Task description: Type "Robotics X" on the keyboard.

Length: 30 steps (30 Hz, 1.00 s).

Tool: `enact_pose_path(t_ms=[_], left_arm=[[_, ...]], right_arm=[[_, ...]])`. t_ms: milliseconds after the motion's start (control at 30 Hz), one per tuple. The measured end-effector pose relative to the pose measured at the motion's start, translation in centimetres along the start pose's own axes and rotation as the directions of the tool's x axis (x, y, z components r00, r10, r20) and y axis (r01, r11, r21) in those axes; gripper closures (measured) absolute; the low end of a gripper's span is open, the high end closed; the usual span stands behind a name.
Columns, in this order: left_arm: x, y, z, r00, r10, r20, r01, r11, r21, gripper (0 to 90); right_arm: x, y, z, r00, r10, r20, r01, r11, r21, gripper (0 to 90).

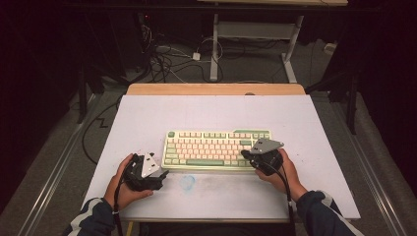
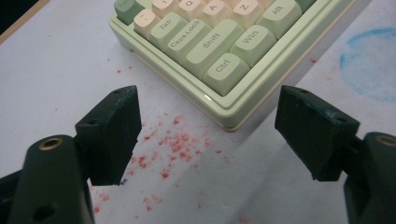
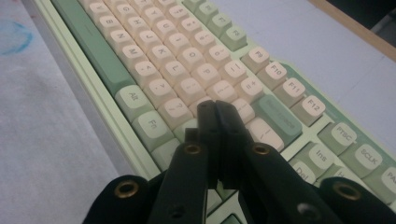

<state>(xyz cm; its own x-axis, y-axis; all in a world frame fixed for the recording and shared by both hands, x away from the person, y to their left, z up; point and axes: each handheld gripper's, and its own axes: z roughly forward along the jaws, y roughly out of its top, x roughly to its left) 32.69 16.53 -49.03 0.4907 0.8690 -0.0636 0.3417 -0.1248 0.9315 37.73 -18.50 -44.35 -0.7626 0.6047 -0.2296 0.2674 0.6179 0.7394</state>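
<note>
While the right gripper sits with its jaws pressed flat together and nothing between them, its tips hang over the right-hand end of the keyboard, near the peach keys beside the green Fn key; judged from this, the step in hand is pressing a key with the closed tips as a single stylus. To do it well: keep the jaws fully together so the tip stays narrow, centre it on one keycap and not on a gap between caps, come down straight along the key's travel, and lift clear before moving sideways so no neighbour is dragged. The left gripper is wide open and empty, poised just off the near-left corner of the keyboard by the Ctrl key, not touching it as far as can be told; it could brace that corner if the board slides. The left gripper view shows red specks and a blue ring stain on the white table sheet, plus legible legends. The right gripper view gives key-level aim. Farther off, the high view adds the layout: keyboard lying square on the sheet, a hand at each end, and table legs and cables on the floor beyond.
</note>
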Motion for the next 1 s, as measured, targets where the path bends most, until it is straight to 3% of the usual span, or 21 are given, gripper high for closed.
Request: enact_pose_path(t_ms=[267, 400, 533, 600, 667, 733, 867, 1000], left_arm=[[-0.1, -0.1, 0.1, 1.0000, 0.000, 0.003, 0.000, 1.0000, 0.005, 21.5], [-0.2, 0.3, -0.1, 0.9998, -0.019, 0.000, 0.019, 0.9994, -0.030, 23.6], [-0.6, 1.3, -0.9, 0.9977, -0.060, 0.031, 0.063, 0.9930, -0.100, 44.2], [-0.7, 1.5, -0.9, 0.9974, -0.062, 0.036, 0.065, 0.9944, -0.084, 51.8], [-0.8, 1.6, -1.1, 0.9950, -0.067, 0.075, 0.071, 0.9961, -0.053, 65.5], [-1.0, 1.8, -1.0, 0.9940, -0.066, 0.088, 0.068, 0.9974, -0.022, 75.8], [-1.3, 2.5, -0.5, 0.9924, -0.065, 0.104, 0.066, 0.9978, -0.008, 86.7], [-1.5, 3.5, -0.1, 0.9895, -0.074, 0.124, 0.077, 0.9970, -0.014, 87.6]], right_arm=[[-0.4, -0.7, 0.4, 0.9999, 0.011, 0.005, -0.011, 0.9997, 0.024, 90.0], [-0.7, -0.9, 0.5, 0.9996, 0.022, 0.016, -0.023, 0.9994, 0.027, 89.9], [-0.8, -1.4, 0.8, 0.9993, 0.035, 0.011, -0.036, 0.9991, 0.024, 90.0], [-0.8, -1.4, 0.7, 0.9993, 0.035, 0.012, -0.036, 0.9991, 0.025, 90.0], [-0.7, -1.5, 0.7, 0.9993, 0.033, 0.017, -0.034, 0.9993, 0.019, 90.0], [-0.7, -1.6, 0.7, 0.9992, 0.036, 0.018, -0.036, 0.9992, 0.016, 90.0], [-0.7, -1.5, 0.7, 0.9993, 0.031, 0.021, -0.031, 0.9993, 0.018, 90.0], [-0.7, -1.5, 0.7, 0.9992, 0.033, 0.021, -0.033, 0.9993, 0.017, 90.0]])
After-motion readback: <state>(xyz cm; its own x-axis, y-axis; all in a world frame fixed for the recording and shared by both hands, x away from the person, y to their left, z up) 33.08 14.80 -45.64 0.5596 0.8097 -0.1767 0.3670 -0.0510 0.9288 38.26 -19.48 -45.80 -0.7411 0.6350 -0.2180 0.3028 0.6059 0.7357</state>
